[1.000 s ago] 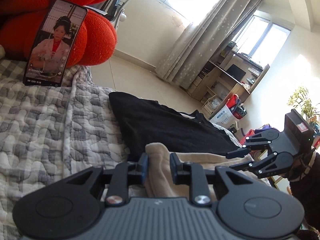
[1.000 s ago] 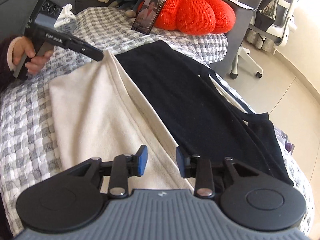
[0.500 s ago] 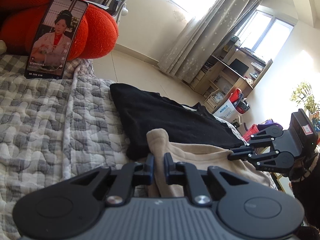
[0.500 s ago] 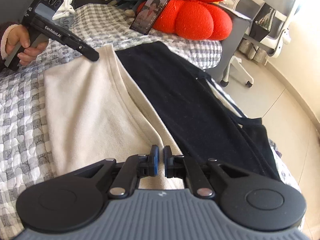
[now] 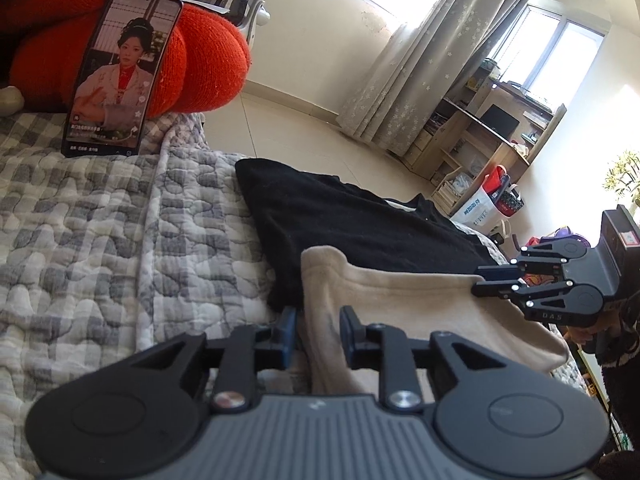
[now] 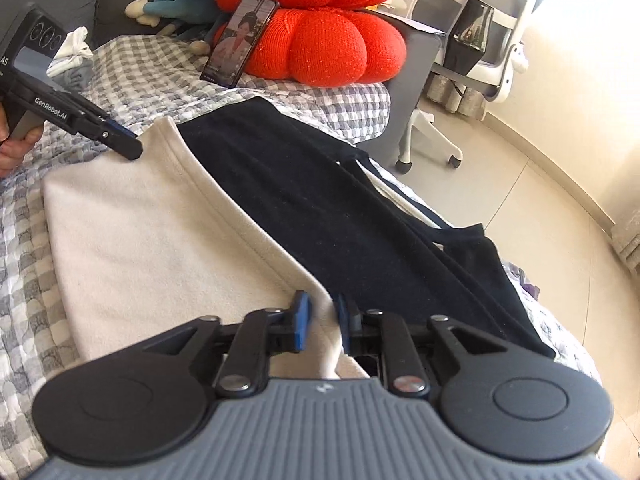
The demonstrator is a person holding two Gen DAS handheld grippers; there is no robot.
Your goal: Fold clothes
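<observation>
Both claws, left claw (image 5: 318, 330) and right claw (image 6: 320, 322), are opening astride the cream garment (image 6: 160, 232); only the right view shows the office chair (image 6: 472, 60).

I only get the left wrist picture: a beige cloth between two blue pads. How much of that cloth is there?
Observer: The beige garment lies spread flat on the checked quilt, alongside the black garment.
Operator: What is the other tool doing?
Observer: The right gripper straddles the beige hem nearest it, its jaws opening, not clamping.
Operator: What's next to the red cushion?
Observer: A blue stuffed toy lies beside it.
</observation>
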